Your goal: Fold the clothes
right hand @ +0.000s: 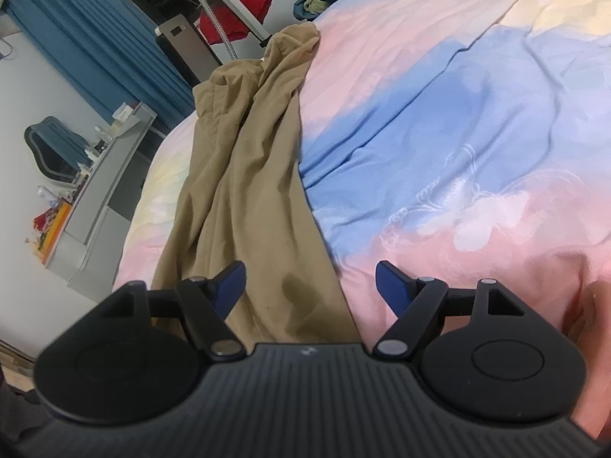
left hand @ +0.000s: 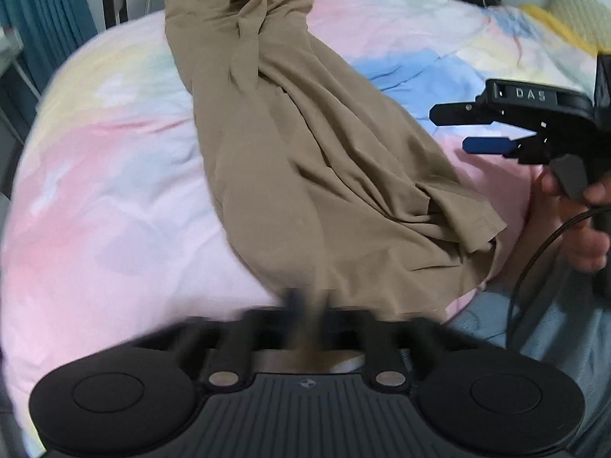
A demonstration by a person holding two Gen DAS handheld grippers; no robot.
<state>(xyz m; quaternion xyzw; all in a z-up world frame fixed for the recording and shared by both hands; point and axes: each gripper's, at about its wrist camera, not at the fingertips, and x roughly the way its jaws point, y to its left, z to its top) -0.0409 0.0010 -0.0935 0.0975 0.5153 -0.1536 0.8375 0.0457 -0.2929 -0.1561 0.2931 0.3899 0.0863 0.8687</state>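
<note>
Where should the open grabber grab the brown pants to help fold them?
Probably the free hem corner of the tan trousers at their near end. It lies flat with a clear edge by the right gripper, which could slide in from the side. The left gripper seems already shut on the near edge.

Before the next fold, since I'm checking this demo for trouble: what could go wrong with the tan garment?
The left hand-held gripper is shut on the tan garment's near hem; pulling one-handed may drag the already creased cloth across the pastel bedspread. The right hand-held gripper is open and holds nothing, so that side could lag and fold crooked.
</note>
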